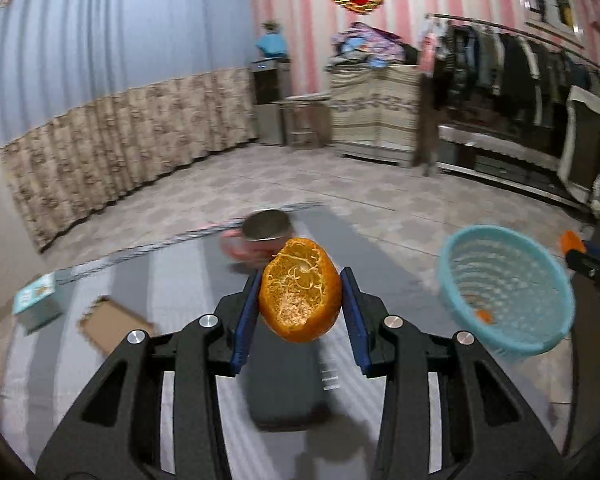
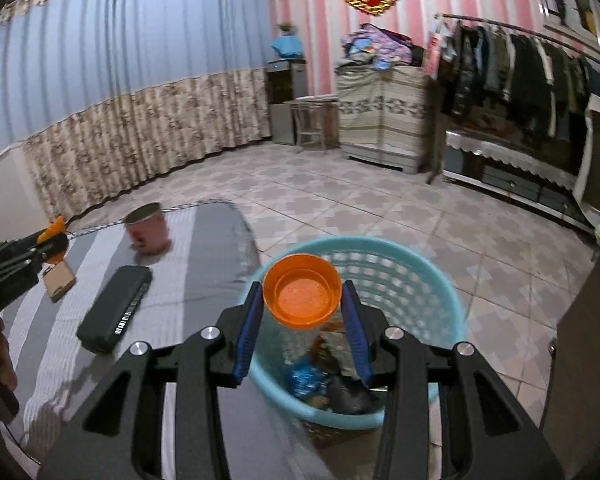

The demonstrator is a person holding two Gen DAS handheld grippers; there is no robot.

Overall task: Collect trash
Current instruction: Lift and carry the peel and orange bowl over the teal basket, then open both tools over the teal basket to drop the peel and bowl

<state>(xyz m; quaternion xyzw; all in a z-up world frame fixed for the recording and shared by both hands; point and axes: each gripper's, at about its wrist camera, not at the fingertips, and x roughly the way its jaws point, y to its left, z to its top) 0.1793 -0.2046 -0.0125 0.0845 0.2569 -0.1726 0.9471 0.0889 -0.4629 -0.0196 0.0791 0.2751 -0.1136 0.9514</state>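
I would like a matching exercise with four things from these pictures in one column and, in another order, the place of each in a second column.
Things:
1. orange peel
2. orange-capped bottle
3. pink can
4. black case

Places:
A. standing at the far end of the striped mat
B. lying flat on the mat
C. between the jaws of the left gripper
D. between the jaws of the right gripper, over the blue basket

Pairs: 1-C, 2-D, 3-A, 4-B

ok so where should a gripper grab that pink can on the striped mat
Grip the pink can across its round side wall, about mid-height, coming in from above and slightly from the near side. It stands roughly upright with its metal top showing, nothing touches it on the striped mat, so the fingers could straddle the wall freely.
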